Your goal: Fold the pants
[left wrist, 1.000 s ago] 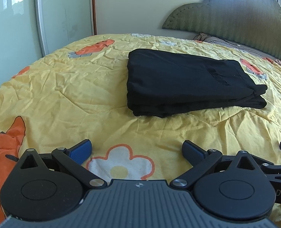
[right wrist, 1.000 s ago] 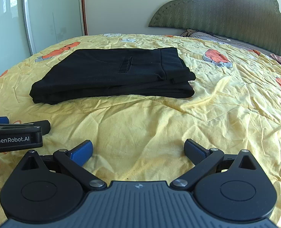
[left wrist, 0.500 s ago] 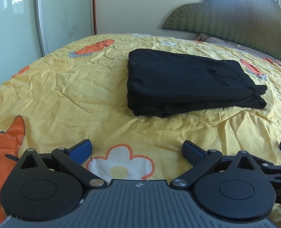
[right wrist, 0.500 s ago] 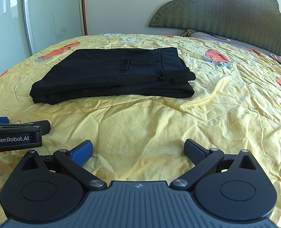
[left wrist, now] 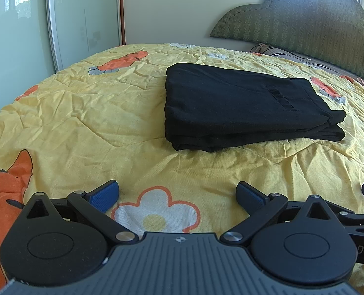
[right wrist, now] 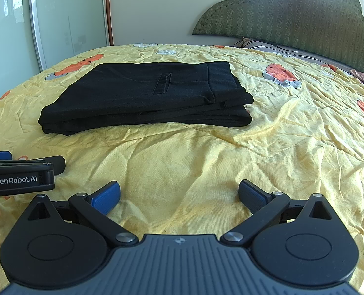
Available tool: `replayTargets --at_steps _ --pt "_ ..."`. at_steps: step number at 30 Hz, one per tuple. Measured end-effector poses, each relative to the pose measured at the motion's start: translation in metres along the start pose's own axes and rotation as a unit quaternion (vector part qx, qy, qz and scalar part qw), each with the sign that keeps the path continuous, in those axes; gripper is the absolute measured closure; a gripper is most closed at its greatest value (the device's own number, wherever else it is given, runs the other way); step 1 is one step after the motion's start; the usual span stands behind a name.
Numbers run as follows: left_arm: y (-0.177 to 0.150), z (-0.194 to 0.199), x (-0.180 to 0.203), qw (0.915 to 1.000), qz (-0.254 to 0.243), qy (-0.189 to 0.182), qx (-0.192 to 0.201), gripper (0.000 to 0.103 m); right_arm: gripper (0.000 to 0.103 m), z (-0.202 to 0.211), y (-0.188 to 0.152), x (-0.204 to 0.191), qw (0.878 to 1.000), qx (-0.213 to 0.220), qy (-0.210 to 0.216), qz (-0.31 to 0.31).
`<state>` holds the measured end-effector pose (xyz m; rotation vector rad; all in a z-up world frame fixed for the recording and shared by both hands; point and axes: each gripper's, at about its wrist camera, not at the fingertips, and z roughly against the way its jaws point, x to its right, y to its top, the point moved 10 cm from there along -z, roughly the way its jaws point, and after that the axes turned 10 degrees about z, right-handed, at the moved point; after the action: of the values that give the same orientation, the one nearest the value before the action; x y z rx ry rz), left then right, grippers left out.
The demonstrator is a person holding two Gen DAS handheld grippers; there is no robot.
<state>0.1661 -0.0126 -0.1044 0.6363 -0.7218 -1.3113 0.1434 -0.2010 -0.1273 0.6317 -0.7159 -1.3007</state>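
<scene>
Pants point(left wrist: 243, 108) lay folded at mid-frame on quilt point(left wrist: 88, 123); left gripper point(left wrist: 177, 194) and right gripper point(right wrist: 179, 194) spread wide, empty, at bottom.

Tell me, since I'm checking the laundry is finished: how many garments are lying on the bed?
1: black folded pants lying mid-bed on the yellow quilt, ahead of both open grippers, left gripper and right gripper. Nothing else shows, though the bed extends beyond view.

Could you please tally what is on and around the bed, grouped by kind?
Folded black pants: 1
Yellow patterned bedspread: 1
Green headboard: 1
Grippers, both open: 2, left gripper and right gripper
Total: 5
</scene>
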Motion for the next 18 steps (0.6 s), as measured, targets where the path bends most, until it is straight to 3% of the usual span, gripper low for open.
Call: replayTargets --at_steps 18 --pt "-0.0001 0.0003 0.0009 1.0 0.0 0.0 0.0 0.0 0.0 -0.0001 -0.0003 -0.0002 1.0 0.0 0.0 0.0"
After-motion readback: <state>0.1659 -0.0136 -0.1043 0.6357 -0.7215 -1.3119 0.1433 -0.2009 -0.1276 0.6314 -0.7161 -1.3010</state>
